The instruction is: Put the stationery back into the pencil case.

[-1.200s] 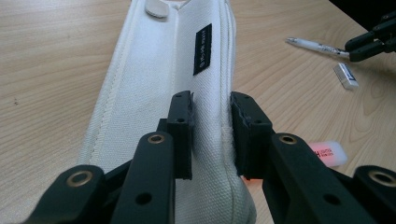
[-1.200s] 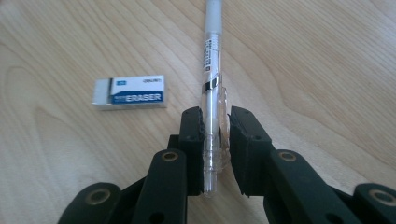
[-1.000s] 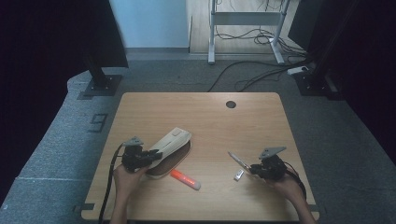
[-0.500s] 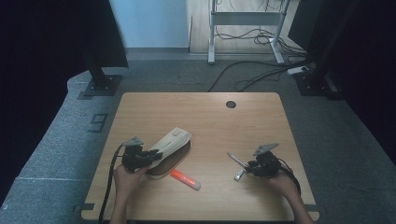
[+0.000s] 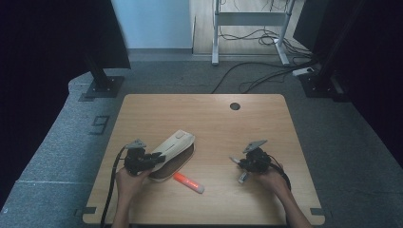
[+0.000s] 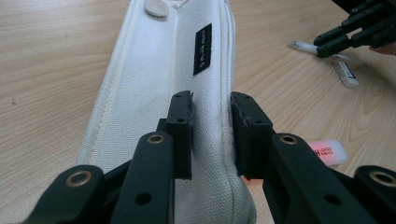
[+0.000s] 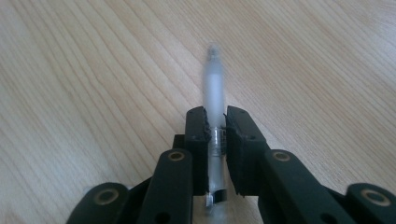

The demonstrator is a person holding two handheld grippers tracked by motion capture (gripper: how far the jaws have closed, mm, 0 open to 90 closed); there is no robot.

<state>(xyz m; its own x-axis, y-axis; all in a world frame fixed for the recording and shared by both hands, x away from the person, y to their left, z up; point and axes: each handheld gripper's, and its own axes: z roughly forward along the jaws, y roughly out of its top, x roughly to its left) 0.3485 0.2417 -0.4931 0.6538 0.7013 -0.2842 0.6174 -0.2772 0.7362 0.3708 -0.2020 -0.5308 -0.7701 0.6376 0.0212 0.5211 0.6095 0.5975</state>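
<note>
The fingers point(image 7: 196, 140) of the right gripper point(image 7: 215, 135) have just been closing and now pinch a frosted translucent pen point(image 7: 215, 93), which juts past them toward twelve o'clock in the right gripper view; its far tip is blurred and its near end is cut off between the linkages. The fingers point(image 6: 181, 135) of the left gripper point(image 6: 211, 135) are clamped on the edge of a white fabric pencil case point(image 6: 159, 84), whose black label carries print too small to read. In the high view the left gripper point(image 5: 142, 160) sits at the case's point(image 5: 173, 147) seven o'clock end, the hand point(image 5: 129, 178) low on the worktop point(image 5: 209, 114). An orange highlighter point(image 5: 187, 182) lies at five o'clock of the case; its writing is illegible. The right gripper point(image 5: 247, 164) rests at three o'clock, with a small white item point(image 6: 345, 73) beside it, hard to identify.
</note>
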